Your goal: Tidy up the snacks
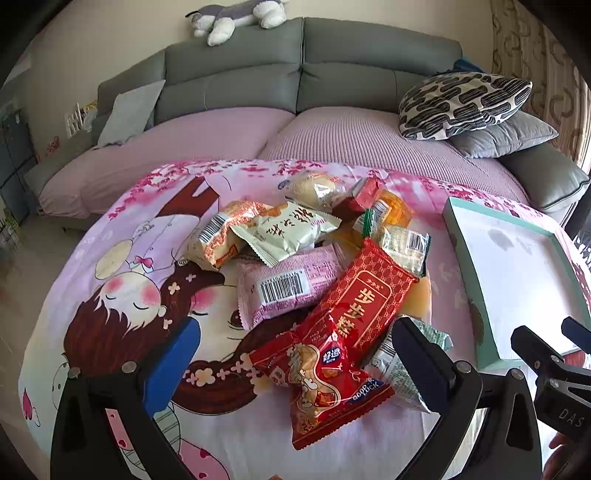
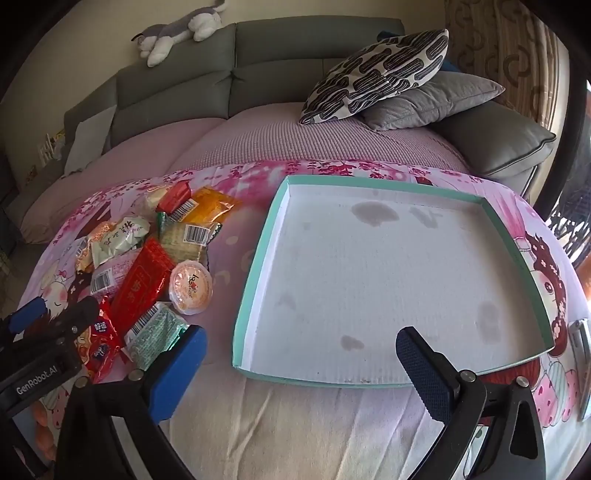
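Both grippers are held with their jaws spread wide, and nothing is gripped between them. Above the near end of the snack pile the left gripper point(image 1: 295, 369) is seen, with a red snack packet point(image 1: 317, 380) lying between its fingers but not pressed by them. Over the near edge of the teal-rimmed tray point(image 2: 255, 280) the right gripper point(image 2: 301, 363) is seen, one finger outside the tray's rim and the other above its white floor.

On a pink cartoon-printed cloth point(image 1: 122, 280) the snacks are heaped to the left of the tray, none of them inside it. A long red packet point(image 1: 365, 295) is laid across the middle of the heap, a pink packet with a barcode point(image 1: 284, 286) beside it, and a pale green packet point(image 1: 288, 229) behind. A round sealed cup point(image 2: 190, 290) is placed between the heap and the tray. Some grey stains are noticed on the tray floor.

Behind the cloth a grey sofa point(image 1: 295, 66) is seen, with a patterned cushion point(image 1: 461, 103) resting on a grey one, and a plush dog point(image 1: 236, 18) lying on the backrest.
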`<state>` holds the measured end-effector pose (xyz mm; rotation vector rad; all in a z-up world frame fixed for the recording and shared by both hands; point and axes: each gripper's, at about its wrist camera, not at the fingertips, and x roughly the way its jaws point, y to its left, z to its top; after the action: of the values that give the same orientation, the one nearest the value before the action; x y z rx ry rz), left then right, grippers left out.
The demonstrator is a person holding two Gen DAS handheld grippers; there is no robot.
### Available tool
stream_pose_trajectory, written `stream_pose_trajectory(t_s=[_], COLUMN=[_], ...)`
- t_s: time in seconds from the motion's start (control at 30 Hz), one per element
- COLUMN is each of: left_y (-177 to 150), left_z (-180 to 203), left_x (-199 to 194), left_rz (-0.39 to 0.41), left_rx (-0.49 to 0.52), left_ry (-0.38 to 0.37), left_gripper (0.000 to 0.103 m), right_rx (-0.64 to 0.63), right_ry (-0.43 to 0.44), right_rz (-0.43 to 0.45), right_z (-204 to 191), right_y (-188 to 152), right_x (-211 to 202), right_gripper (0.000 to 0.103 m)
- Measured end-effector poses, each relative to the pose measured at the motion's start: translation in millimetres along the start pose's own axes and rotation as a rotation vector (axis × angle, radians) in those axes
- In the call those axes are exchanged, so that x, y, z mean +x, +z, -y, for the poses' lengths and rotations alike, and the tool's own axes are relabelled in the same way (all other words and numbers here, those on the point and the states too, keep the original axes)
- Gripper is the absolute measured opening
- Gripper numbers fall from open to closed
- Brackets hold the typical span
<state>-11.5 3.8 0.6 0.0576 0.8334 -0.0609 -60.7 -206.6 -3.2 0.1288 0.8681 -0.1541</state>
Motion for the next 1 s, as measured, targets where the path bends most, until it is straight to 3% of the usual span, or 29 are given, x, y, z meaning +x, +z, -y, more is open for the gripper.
stream_pose_trajectory(t_s=[0.53, 1.0], left_y=[0, -1], left_z=[-11, -19], left_x=[-3, -3], left_rz=[0.046, 0.031], left_rx=[-0.064, -0.084], left_ry=[-0.131, -0.067], left_gripper=[0.103, 0.103], right_rx=[0.005, -0.032], right_ry=[0.006, -0.007], right_rz=[0.039, 0.055], right_z=[-2, -11], right_y=[0, -5], right_x=[-6, -5], right_gripper=[0.103, 0.103])
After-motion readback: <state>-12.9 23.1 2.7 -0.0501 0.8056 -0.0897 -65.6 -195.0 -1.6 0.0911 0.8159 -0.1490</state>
